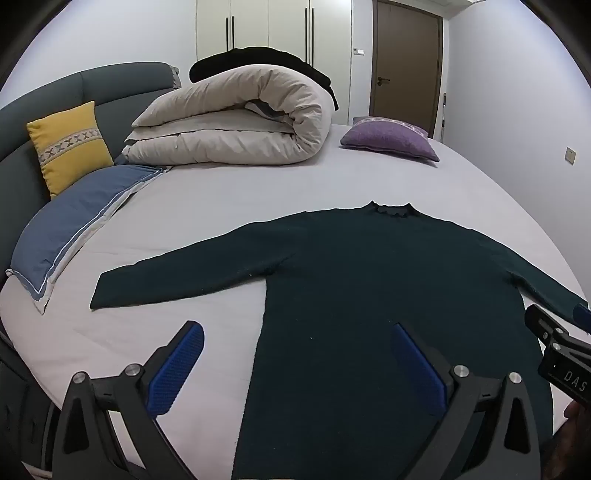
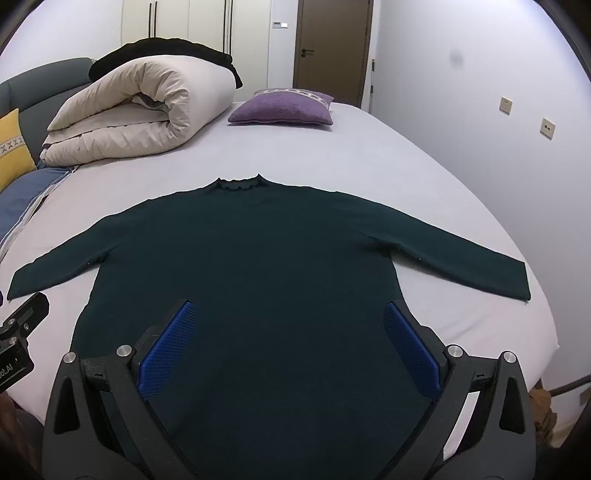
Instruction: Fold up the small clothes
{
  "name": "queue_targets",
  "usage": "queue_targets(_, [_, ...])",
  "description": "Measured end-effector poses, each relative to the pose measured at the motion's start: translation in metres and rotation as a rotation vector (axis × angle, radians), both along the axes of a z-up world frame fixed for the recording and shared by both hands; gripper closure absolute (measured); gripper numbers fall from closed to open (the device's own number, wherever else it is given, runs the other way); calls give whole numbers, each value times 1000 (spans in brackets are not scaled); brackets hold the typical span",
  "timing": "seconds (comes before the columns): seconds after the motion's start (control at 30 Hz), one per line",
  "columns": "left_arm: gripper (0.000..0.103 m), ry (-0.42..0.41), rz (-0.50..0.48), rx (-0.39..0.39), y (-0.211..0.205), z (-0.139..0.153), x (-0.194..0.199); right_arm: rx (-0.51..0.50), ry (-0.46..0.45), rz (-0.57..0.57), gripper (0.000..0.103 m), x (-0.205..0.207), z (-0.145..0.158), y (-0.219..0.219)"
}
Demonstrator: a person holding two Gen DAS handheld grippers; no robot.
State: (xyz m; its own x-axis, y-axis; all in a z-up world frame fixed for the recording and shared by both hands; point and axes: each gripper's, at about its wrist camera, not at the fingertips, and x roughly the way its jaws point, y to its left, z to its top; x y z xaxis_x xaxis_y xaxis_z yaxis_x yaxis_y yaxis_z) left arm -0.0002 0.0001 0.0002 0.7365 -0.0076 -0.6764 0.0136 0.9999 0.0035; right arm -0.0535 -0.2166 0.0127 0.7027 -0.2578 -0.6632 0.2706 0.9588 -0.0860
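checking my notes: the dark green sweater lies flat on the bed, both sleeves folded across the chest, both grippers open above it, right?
Not quite. The sweater does lie flat on the bed, but its sleeves are spread out to the sides, not folded across the chest; the right wrist view shows both. The left gripper and right gripper are open.

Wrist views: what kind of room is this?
Most likely a bedroom: a made bed with a rolled duvet and cushions, tall wardrobe doors behind, and a room door. A dark green sweater lies flat on the bed.
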Motion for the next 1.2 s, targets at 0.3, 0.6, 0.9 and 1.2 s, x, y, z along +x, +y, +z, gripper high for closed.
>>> queue_targets(0.3, [0, -9, 3, -2, 13, 12, -8, 6, 12, 0, 0, -1, 1, 4])
queue_targets(0.6, [0, -7, 12, -10, 21, 17, -6, 12, 9, 23, 0, -6, 1, 5])
queue_targets(0.9, [0, -6, 17, -10, 19, 14, -5, 17, 10, 23, 0, -8, 1, 4])
queue_targets(1.2, [0, -8, 16, -11, 21, 13, -7, 23, 9, 22, 0, -7, -1, 6])
